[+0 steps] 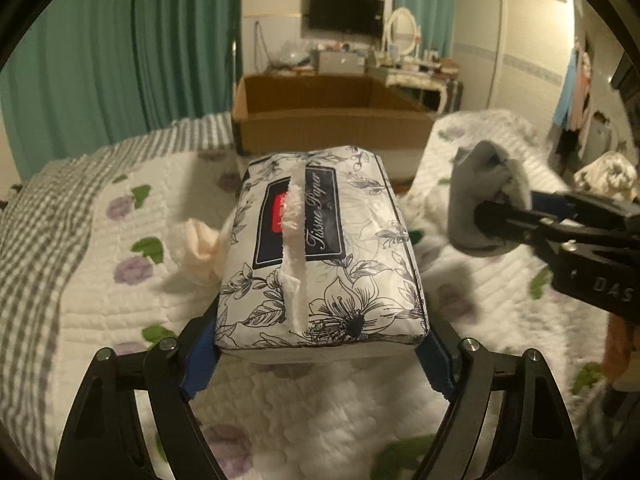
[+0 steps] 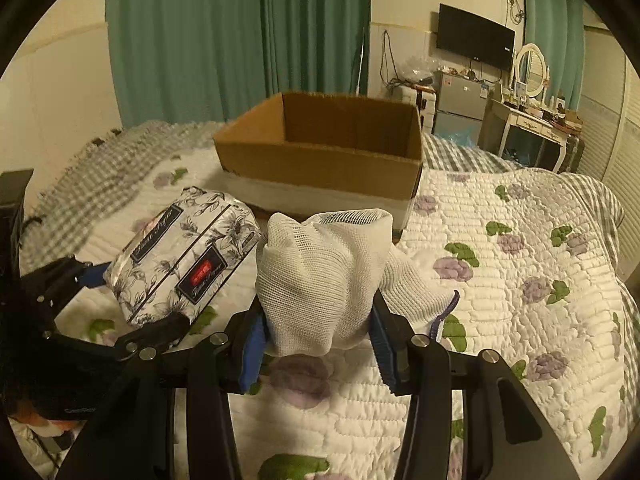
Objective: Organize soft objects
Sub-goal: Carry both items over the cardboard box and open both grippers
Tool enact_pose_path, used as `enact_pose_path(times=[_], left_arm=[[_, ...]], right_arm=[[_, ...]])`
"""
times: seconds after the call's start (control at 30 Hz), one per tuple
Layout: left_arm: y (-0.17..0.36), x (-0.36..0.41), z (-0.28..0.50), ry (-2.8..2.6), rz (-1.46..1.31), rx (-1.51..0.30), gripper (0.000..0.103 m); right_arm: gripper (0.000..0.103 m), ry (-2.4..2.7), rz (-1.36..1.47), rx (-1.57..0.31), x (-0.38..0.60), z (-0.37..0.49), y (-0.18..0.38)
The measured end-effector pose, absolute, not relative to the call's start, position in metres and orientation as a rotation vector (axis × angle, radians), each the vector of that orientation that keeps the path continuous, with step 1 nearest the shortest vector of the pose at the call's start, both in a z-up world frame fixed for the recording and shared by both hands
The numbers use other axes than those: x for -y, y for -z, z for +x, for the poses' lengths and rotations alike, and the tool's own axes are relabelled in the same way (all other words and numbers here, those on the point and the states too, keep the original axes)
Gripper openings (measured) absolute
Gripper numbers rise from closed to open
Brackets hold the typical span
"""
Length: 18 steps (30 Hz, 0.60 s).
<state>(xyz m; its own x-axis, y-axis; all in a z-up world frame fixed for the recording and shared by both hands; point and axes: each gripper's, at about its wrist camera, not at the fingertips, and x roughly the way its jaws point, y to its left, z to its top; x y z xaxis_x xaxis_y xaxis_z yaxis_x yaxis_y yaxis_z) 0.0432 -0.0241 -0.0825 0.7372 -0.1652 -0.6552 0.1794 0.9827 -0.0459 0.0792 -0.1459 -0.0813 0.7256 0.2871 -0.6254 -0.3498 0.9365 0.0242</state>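
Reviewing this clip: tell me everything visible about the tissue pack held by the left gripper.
The tissue pack is a soft, glossy plastic-wrapped block, white with dark floral line drawings, a navy label reading "Tissue Paper" and a small red mark. A white tissue pokes up through its slit on top. The left gripper clamps its near end between blue-padded fingers, holding it lengthwise, lifted above the quilt, pointing toward the open cardboard box.

1 tissue pack [image 1: 320, 248], 1 cardboard box [image 2: 320, 152], 2 socks [image 2: 320, 280].
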Motion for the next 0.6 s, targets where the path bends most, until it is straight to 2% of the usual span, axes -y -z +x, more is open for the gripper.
enact_pose_path(times=[0.3,0.6], left_arm=[[0.014,0.023,0.028,0.169,0.023,-0.599,0.083],[-0.041,0.035,0.086,0.104,0.036,-0.538,0.083]], right_arm=[[0.046,-0.427,-0.057,-0.547,0.157,0.063,0.014],[0.046,-0.508,-0.087,-0.440,0.156,0.117,-0.051]])
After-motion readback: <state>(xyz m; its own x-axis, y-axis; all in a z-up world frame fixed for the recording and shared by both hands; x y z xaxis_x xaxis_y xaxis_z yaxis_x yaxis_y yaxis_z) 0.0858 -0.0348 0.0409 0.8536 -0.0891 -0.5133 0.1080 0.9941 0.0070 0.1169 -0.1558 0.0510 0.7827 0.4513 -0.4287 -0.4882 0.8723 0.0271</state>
